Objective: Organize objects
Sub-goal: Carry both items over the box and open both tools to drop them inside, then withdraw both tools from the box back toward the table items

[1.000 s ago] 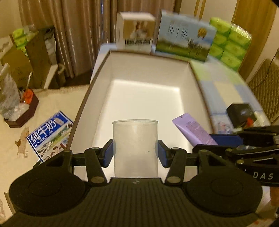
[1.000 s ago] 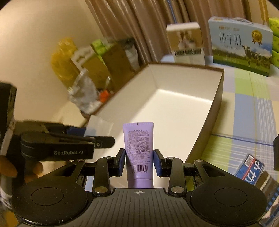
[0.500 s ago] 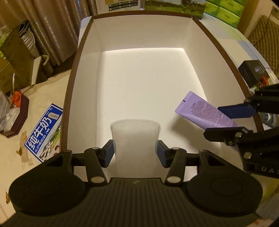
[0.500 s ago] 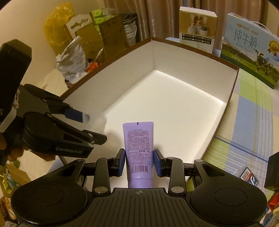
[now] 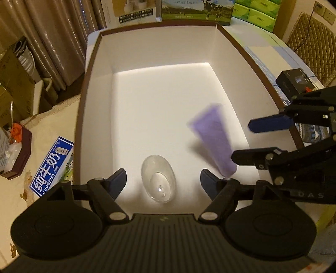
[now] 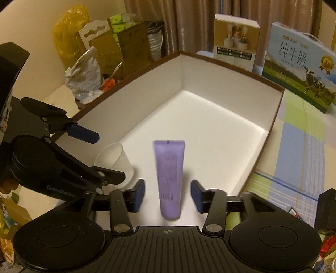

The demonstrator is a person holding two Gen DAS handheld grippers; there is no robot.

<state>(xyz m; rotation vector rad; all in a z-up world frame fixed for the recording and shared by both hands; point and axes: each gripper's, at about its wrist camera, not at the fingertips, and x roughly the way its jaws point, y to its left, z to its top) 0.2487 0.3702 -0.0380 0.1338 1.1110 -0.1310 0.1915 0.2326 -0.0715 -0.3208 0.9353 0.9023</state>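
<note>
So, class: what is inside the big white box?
Inside the white box are a clear plastic cup and a blurred purple tube, near its close end. The nearest strip of floor is hidden by the grippers' bodies.

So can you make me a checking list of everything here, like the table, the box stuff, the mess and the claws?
Surface: table with checked cloth, holding a big white box.
Job's things: clear cup upright on the box floor; purple tube blurred, free of both claws, inside the box.
Clutter: black box and milk carton on the table; another milk carton on the floor.
Grippers: left claw open around the cup, not touching; right claw open, tube between its fingers.
Cables: a cord near the wall socket.
Surroundings: curtains, cardboard boxes, yellow bag.
</note>
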